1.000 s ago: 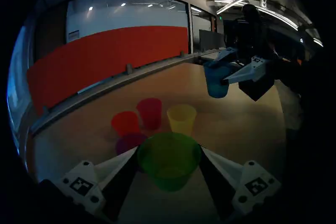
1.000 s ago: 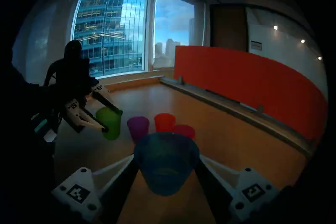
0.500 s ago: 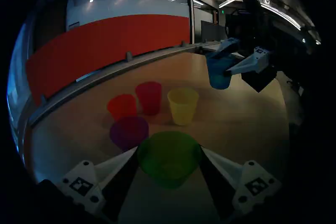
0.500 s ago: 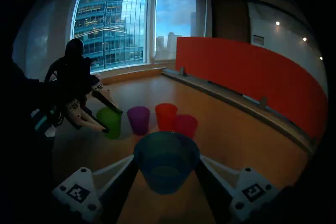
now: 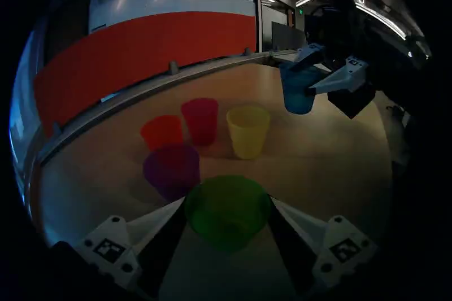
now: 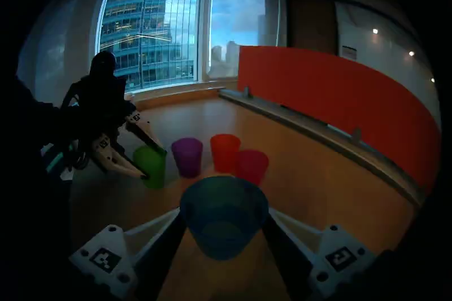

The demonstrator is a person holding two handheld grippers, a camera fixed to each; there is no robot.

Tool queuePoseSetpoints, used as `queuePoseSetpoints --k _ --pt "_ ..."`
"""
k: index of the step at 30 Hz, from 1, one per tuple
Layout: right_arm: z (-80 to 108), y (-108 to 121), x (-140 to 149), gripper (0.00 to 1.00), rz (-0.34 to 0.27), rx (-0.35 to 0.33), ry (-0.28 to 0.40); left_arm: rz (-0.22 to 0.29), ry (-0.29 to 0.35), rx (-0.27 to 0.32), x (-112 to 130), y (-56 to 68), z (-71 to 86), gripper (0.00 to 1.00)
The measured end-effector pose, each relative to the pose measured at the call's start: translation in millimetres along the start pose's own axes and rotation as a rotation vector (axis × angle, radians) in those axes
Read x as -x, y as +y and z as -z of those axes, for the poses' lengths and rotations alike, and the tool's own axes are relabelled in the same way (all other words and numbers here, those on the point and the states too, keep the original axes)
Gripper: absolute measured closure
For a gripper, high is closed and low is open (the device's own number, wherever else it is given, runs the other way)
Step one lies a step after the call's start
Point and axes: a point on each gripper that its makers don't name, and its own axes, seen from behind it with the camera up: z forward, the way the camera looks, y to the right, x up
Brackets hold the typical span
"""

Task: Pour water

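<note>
Four cups stand close together on the table (image 5: 339, 148) ahead of you: purple cup (image 5: 171, 168) nearest, w/ orange cup (image 5: 162, 131), pink cup (image 5: 200, 120) & yellow cup (image 5: 247, 130) behind. Your left gripper (image 5: 227, 210) is clamped on the green cup (image 5: 227, 227), upright, both fingers on its sides. Your right gripper (image 6: 224, 216) clamps the blue cup (image 6: 224, 233) likewise, beyond & right of the yellow one. Poss. water inside, but it's too dim to tell.
</note>
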Motion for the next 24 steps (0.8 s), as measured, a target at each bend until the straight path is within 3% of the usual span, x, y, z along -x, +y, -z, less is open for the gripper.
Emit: queuePoseSetpoints --k 20,24 --pt "-3.7 -3.6 7.2 0.11 -0.003 -0.002 -0.004 0.003 -0.038 0.003 16.9 0.3 -4.7 0.09" --pt "-4.8 -4.4 8.0 0.11 -0.007 -0.003 -0.003 0.0 -0.051 0.002 18.9 -0.4 -4.0 0.01"
